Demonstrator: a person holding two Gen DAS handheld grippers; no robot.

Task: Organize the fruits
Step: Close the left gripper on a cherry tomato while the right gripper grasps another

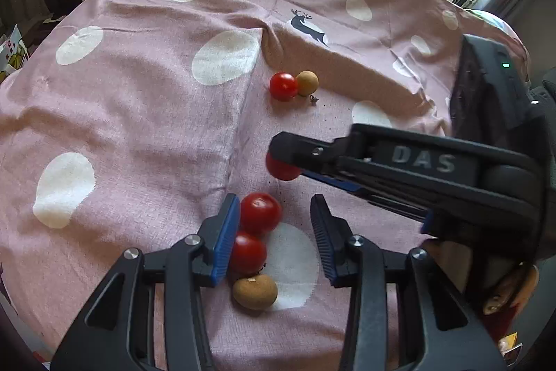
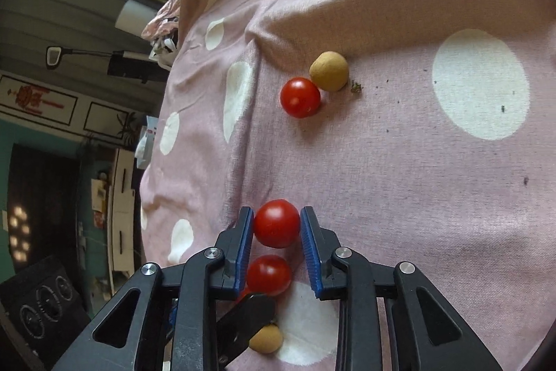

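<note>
Pink spotted bedsheet (image 2: 417, 179): right gripper (image 2: 277, 225) clamps a red tomato (image 2: 277, 223).

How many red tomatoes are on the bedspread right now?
4. One far tomato touches a tan fruit; one is clamped in the right gripper; two lie against the left gripper's inner finger. More may be hidden behind the grippers.

The right gripper (image 1: 283, 159) hides most of its clamped tomato (image 1: 278, 171).
</note>
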